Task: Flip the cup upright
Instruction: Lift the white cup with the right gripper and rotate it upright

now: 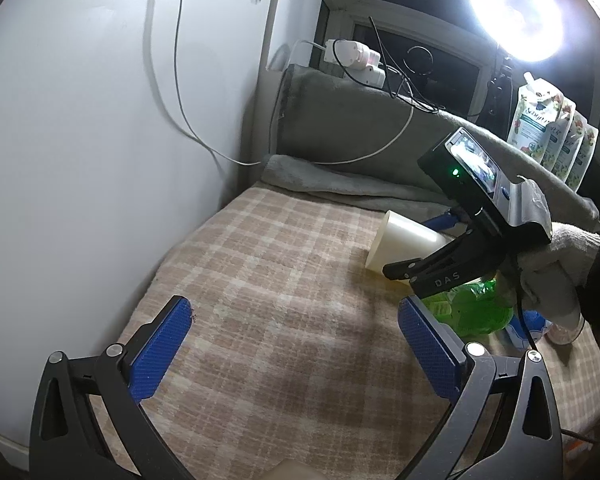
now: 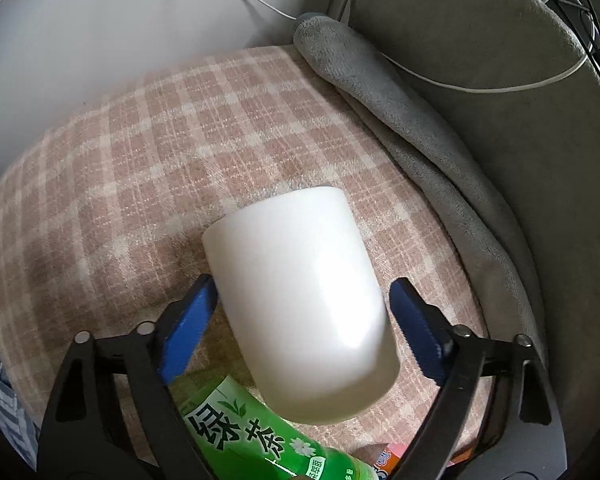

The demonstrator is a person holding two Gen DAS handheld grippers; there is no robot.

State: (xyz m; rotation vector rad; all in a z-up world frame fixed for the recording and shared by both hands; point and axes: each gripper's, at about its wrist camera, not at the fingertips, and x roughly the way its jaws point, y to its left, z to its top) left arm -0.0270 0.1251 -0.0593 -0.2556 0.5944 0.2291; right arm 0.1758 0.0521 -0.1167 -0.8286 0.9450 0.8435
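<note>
Cup (image 2: 300,308) lies on its side on the plaid-covered table (image 2: 140,152), beside a green tea bottle (image 2: 252,432); not yet upright. Right hand-held gripper (image 2: 302,328) straddles the cup body, blue pads (image 2: 188,328) spread either side: the left pad looks to be touching the wall, the right pad shows a gap, so no firm grasp yet. Left hand-held gripper (image 1: 296,348) hangs spread and empty, well apart from the cup (image 1: 404,246). Judgement: approach made; closing, lifting and turning all remain
</note>
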